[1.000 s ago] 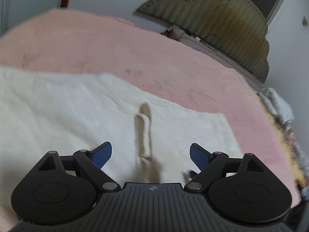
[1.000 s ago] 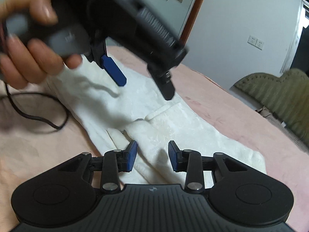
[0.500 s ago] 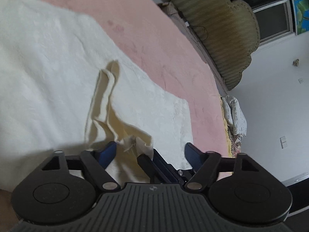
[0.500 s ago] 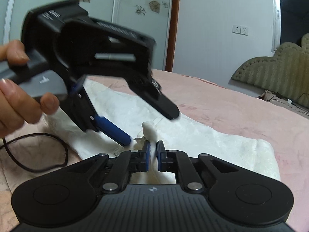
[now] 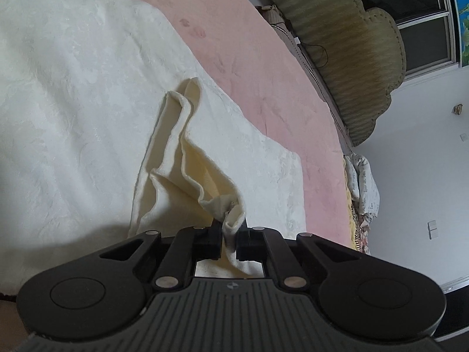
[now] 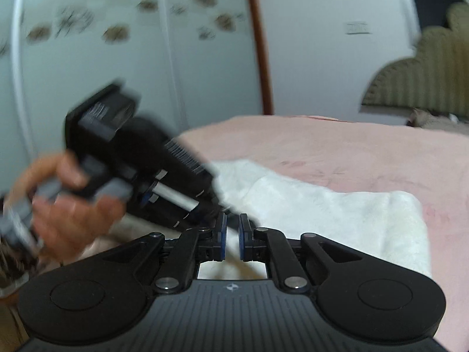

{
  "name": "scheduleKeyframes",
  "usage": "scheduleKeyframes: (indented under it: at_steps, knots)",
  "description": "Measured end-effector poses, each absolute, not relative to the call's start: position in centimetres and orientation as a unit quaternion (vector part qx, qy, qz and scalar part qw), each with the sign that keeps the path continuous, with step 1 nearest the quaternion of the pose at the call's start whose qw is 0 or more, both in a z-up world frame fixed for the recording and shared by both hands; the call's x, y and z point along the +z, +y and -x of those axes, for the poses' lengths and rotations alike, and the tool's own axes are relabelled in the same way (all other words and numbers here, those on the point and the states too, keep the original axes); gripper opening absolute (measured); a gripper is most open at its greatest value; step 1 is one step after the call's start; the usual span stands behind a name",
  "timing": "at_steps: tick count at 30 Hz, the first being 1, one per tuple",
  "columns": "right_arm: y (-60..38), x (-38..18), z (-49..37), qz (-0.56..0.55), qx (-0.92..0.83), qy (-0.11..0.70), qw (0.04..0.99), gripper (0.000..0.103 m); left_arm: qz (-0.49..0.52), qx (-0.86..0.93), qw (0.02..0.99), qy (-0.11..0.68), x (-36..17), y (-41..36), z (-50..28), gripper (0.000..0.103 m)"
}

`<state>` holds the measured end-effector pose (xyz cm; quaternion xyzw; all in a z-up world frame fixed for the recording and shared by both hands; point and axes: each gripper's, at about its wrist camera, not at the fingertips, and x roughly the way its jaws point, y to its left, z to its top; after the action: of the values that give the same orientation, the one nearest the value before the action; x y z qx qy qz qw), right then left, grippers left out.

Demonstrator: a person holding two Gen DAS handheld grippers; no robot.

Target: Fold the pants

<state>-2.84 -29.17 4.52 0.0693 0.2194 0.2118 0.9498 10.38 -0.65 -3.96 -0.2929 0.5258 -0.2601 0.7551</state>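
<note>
The cream-white pants (image 5: pixel 73 94) lie spread on the pink bed. My left gripper (image 5: pixel 228 239) is shut on a raised corner of the pants' fabric (image 5: pixel 231 220), which rises in a narrow fold from the flat cloth. In the right wrist view the pants (image 6: pixel 337 205) lie ahead and to the right. My right gripper (image 6: pixel 231 237) has its jaws nearly together with a thin strip of the pants between them. The left gripper's black body (image 6: pixel 132 158), held by a hand (image 6: pixel 67 205), is blurred just left of the right gripper.
The pink bedspread (image 5: pixel 263 67) stretches beyond the pants to an olive padded headboard (image 5: pixel 351 44). Crumpled printed cloth (image 5: pixel 363 182) lies off the bed's right side. A wardrobe with flower-patterned doors (image 6: pixel 117 44) and a white wall stand behind.
My left gripper has closed on the raised pants corner, which the right gripper held up half a second ago. The hand with the left gripper has dropped lower, close beside my right gripper.
</note>
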Motion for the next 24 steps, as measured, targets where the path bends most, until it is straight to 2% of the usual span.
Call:
scheduleKeyframes:
  at_steps: [6, 9, 13, 15, 19, 21, 23, 24]
  knots:
    - [-28.6, 2.6, 0.6, -0.039, 0.151, 0.289, 0.944, 0.008, 0.261, -0.261, 0.777, 0.510, -3.2, -0.1, -8.6, 0.007]
    - [-27.7, 2.1, 0.8, -0.025, 0.181, 0.293, 0.938, 0.008, 0.236, -0.256, 0.789, 0.507, -2.9, -0.2, -8.0, 0.007]
    - [-27.2, 2.3, 1.3, -0.006, 0.129, 0.280, 0.951, 0.008, 0.227, -0.256, 0.788, 0.511, -3.5, -0.1, -8.1, 0.010]
    - [-27.3, 2.2, 1.7, 0.015, 0.094, 0.274, 0.957, 0.008, 0.210, -0.257, 0.802, 0.497, -2.7, -0.2, -7.6, 0.022]
    - [-29.2, 1.9, 2.1, -0.004, 0.060, 0.269, 0.961, 0.008, 0.178, -0.251, 0.831, 0.463, -0.7, 0.2, -6.5, 0.027]
    - [-30.1, 1.8, 2.3, -0.027, 0.056, 0.277, 0.959, 0.008, 0.167, -0.238, 0.847, 0.445, 0.2, 1.2, -6.2, 0.034]
    - [-30.4, 1.8, 2.3, -0.039, 0.064, 0.294, 0.953, 0.008, 0.163, -0.214, 0.865, 0.424, 1.0, 3.2, -6.0, 0.056]
    - [-30.0, 1.9, 2.1, -0.038, 0.068, 0.297, 0.952, 0.008, 0.161, -0.194, 0.877, 0.410, 1.6, 4.5, -5.9, 0.061]
